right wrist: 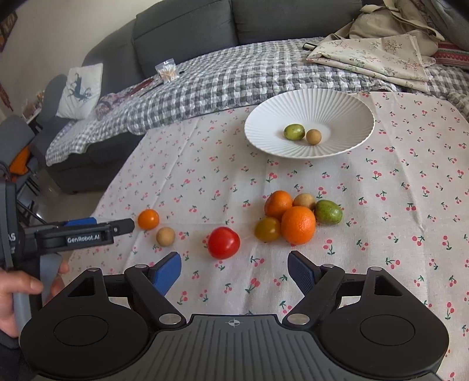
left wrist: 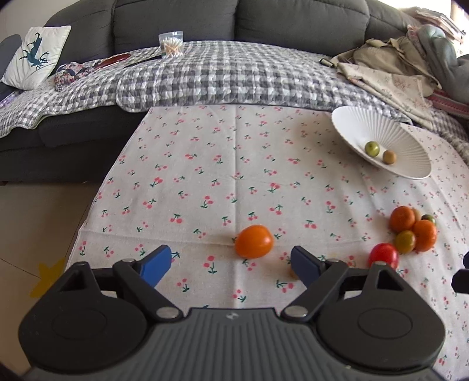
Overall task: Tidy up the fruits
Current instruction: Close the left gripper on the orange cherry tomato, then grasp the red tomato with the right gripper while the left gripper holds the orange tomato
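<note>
On the cherry-print tablecloth (left wrist: 234, 164), an orange tomato (left wrist: 254, 241) lies just beyond my left gripper (left wrist: 231, 265), which stands open and empty. A small tan fruit (left wrist: 293, 272) peeks out behind its right finger. My right gripper (right wrist: 234, 272) is open too, with a red tomato (right wrist: 223, 242) lying just ahead of its fingers. To the right of that tomato is a cluster: two oranges (right wrist: 298, 224), a yellow-green tomato (right wrist: 267, 229), a tan fruit (right wrist: 304, 201) and a green fruit (right wrist: 328, 211). The white ribbed plate (right wrist: 263, 137) holds a green fruit (right wrist: 294, 131) and a tan fruit (right wrist: 313, 136).
A grey sofa (left wrist: 293, 23) with a checked quilt (left wrist: 222, 76) runs behind the table. On it are a jar of cotton swabs (left wrist: 171, 43), a cushion (left wrist: 35, 55) and folded cloths (right wrist: 375, 55). The table's left edge drops to the floor (left wrist: 38, 222). A hand (right wrist: 17, 293) holds the left gripper.
</note>
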`<state>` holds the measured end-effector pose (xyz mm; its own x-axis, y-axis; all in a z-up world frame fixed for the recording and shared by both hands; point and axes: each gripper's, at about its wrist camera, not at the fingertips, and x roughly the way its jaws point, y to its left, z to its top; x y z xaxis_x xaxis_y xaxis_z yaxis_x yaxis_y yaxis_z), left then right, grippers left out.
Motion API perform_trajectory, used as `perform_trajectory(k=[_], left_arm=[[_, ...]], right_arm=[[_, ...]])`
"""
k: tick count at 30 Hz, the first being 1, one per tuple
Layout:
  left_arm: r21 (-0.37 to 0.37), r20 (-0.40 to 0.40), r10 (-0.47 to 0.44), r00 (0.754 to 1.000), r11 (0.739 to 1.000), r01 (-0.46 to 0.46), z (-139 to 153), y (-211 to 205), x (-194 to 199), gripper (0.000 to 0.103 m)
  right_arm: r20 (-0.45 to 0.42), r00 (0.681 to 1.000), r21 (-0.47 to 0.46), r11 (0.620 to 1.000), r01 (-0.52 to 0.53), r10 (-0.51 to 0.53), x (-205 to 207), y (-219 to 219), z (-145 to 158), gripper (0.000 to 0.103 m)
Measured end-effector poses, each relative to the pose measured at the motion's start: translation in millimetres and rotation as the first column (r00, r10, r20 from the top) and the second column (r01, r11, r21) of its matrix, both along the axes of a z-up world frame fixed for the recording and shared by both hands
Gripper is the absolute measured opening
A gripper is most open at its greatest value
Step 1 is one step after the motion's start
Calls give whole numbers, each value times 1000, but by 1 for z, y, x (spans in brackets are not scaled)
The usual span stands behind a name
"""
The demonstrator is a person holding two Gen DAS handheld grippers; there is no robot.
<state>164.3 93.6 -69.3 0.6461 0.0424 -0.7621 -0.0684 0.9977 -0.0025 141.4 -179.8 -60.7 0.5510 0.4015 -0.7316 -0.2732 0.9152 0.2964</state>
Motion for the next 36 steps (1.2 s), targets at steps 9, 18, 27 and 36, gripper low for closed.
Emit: perform_trajectory(k=[9, 18, 27, 36], left_arm=[[-18, 26, 5, 1000, 1000, -5, 3, 8, 5, 79], [-51, -9, -14, 1000, 999, 14, -11, 7, 21, 69], [-46, -40, -39, 998, 998, 37, -29, 2, 36, 60], [-60, -54, -65, 996, 996, 61, -37, -3, 43, 33]], right_arm=[[14, 1000, -36, 999, -4, 5, 4, 16, -14, 82], [-9, 1000, 6, 1000, 24, -24, 18, 30, -36, 80], [-4, 999, -30, 999, 35, -35, 34, 45, -47, 70], [16, 1000, -96, 995, 16, -15, 47, 61, -58, 42]])
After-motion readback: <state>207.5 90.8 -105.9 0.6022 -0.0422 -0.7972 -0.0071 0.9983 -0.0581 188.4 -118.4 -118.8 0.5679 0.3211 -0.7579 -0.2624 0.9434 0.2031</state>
